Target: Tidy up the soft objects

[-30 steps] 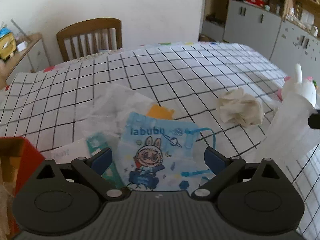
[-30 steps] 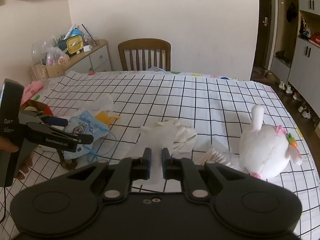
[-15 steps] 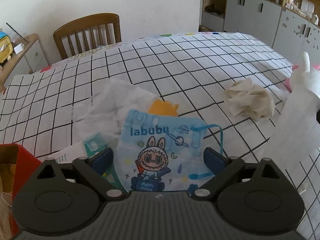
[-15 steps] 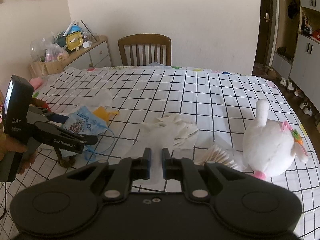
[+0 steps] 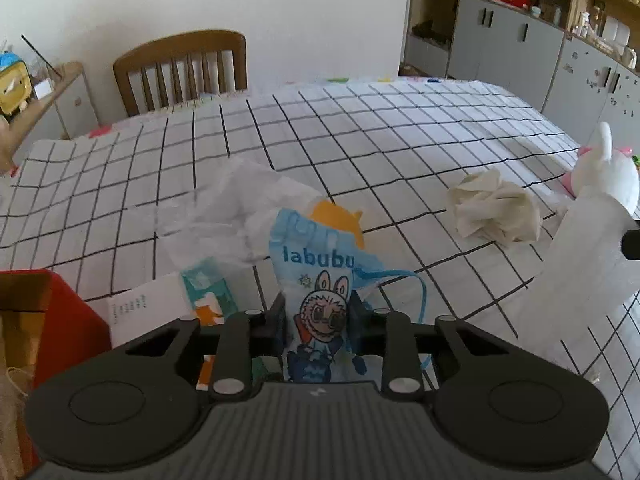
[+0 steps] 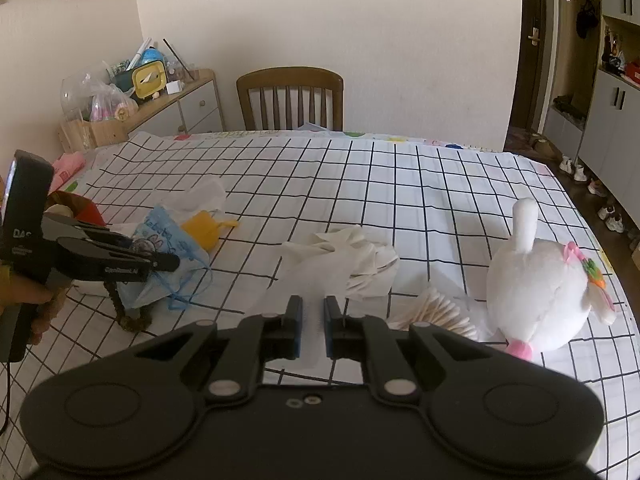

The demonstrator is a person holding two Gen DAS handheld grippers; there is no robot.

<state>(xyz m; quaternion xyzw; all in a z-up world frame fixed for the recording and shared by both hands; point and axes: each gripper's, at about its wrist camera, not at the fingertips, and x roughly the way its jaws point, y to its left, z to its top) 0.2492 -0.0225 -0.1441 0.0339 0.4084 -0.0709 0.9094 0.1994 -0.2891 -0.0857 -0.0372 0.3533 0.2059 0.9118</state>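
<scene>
The left gripper [image 5: 318, 312] has just been closing, and now it pinches the soft blue drawstring bag with the cartoon rabbit and the word "labubu" [image 5: 320, 280]. The bag sits low in the middle of the left wrist view, bunched up between the two pads, with its blue string [image 5: 416, 292] looping off to the right. So the step in hand looks like picking up this bag.

The right gripper [image 6: 313, 330] is almost closed and holds a thin white sheet of tissue [image 6: 316, 280], which hangs up from it at the lower middle of the right wrist view.

Other soft things wait on the white checked tabletop [image 6: 360, 184]. A crumpled white cloth [image 5: 496, 216] lies at the right of the left wrist view. A white plush bunny with a pink bow [image 6: 540, 284] lies at the far right of the right wrist view. A red box [image 5: 60, 312] shows at the lower left of the left wrist view, just beside the bag.

The next move is probably to lift the bag and carry it to the red box. The grip must stay tight, because the bag is floppy and the string could catch on the crinkly white plastic [image 5: 240, 204] behind it.
</scene>
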